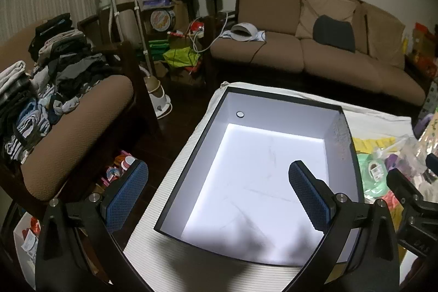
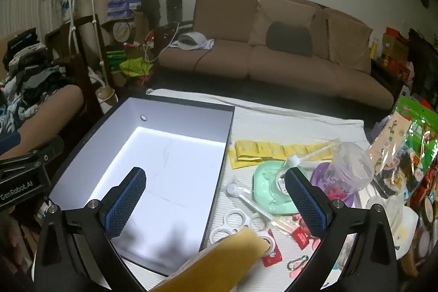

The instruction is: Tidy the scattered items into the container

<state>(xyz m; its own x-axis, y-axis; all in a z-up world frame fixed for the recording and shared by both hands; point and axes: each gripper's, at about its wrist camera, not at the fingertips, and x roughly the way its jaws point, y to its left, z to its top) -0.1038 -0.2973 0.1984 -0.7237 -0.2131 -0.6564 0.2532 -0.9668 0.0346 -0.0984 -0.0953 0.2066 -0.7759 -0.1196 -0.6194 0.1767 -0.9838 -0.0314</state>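
The container is an open box (image 1: pixel 273 111) with a black rim and a bare white inside, resting on a white cloth. My left gripper (image 1: pixel 217 174) hangs open over its near left part, nothing between its blue pads. My right gripper (image 2: pixel 215 177) is open too, straddling the box's (image 2: pixel 186 114) right wall. Right of the box lie scattered items: a yellow sachet strip (image 2: pixel 273 149), a green dish (image 2: pixel 268 190), a purple cup in clear wrap (image 2: pixel 345 174), white ring-handled scissors (image 2: pixel 235 223), a syringe (image 2: pixel 246 196) and red tags (image 2: pixel 301 234). A tan flat thing (image 2: pixel 219 259) lies low between the finger bases, not pinched.
Snack bags (image 2: pixel 410 155) crowd the table's right end. An armchair (image 1: pixel 82 133) heaped with clothes stands left of the table, with toys on the floor below. A brown sofa (image 2: pixel 273 64) runs behind. The cloth's left edge (image 1: pixel 175 168) drops to dark floor.
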